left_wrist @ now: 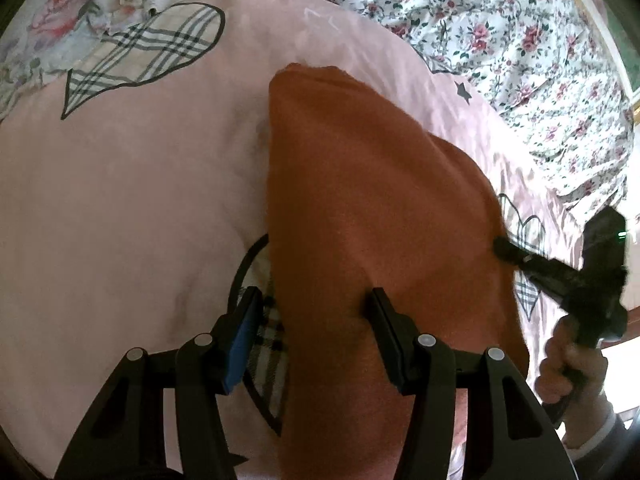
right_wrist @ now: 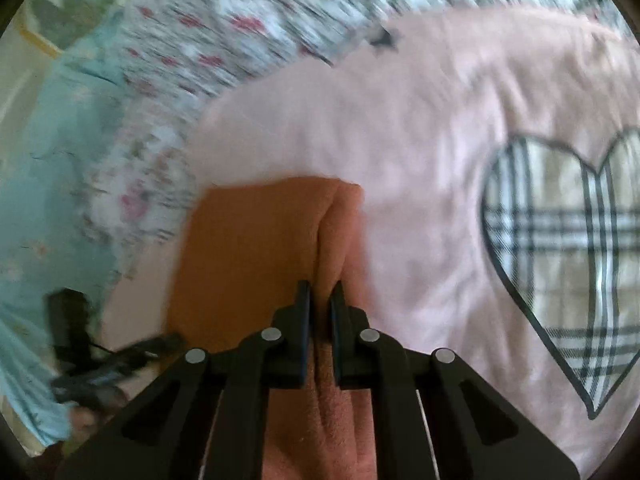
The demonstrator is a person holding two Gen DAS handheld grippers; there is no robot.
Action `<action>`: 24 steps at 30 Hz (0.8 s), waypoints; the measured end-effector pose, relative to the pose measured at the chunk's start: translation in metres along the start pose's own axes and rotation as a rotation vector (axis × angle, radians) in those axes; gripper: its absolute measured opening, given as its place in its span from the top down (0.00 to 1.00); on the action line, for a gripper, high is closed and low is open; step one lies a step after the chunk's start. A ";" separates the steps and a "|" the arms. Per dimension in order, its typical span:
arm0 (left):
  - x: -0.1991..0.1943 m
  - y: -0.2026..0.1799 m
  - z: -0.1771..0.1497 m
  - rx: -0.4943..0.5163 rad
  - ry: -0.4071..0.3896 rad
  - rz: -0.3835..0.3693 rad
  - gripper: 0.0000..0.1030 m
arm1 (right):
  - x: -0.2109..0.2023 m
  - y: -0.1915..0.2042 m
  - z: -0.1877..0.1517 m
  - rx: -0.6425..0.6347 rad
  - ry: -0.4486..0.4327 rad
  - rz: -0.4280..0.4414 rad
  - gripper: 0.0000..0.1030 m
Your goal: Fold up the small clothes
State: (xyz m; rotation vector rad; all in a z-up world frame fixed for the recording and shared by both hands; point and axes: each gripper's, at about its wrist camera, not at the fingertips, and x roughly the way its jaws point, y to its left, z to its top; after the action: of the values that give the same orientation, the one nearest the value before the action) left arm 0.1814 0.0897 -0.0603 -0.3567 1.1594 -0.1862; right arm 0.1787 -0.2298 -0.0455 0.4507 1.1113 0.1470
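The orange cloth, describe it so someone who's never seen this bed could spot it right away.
Start at the pink bedspread printed with plaid hearts, lying over a floral sheet. On it lies the orange cloth, pinched along one edge by the right hand-held gripper. It is the only plain, unpatterned orange fabric there.

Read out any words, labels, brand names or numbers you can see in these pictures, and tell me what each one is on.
None: no words, labels, brands or numbers can be read in either view.
orange garment: plain, no tag showing.
pink cover: only plaid hearts and a small black star, no lettering.
floral sheet: flowers only.
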 end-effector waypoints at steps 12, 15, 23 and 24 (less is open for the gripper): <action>-0.025 -0.001 -0.028 0.077 -0.001 0.060 0.46 | -0.033 0.002 -0.011 0.025 -0.003 0.017 0.75; -0.047 -0.002 -0.059 0.119 -0.008 0.037 0.46 | -0.062 0.006 -0.037 -0.017 0.004 0.039 0.63; -0.055 -0.011 -0.134 0.242 0.052 0.024 0.45 | -0.066 0.013 -0.109 -0.093 0.140 0.015 0.55; -0.054 -0.010 -0.139 0.249 0.057 0.028 0.45 | -0.061 0.013 -0.115 -0.082 0.154 0.021 0.55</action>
State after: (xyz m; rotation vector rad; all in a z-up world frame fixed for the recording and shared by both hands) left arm 0.0327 0.0729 -0.0589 -0.1165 1.1809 -0.3146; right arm 0.0509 -0.2071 -0.0315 0.3832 1.2469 0.2482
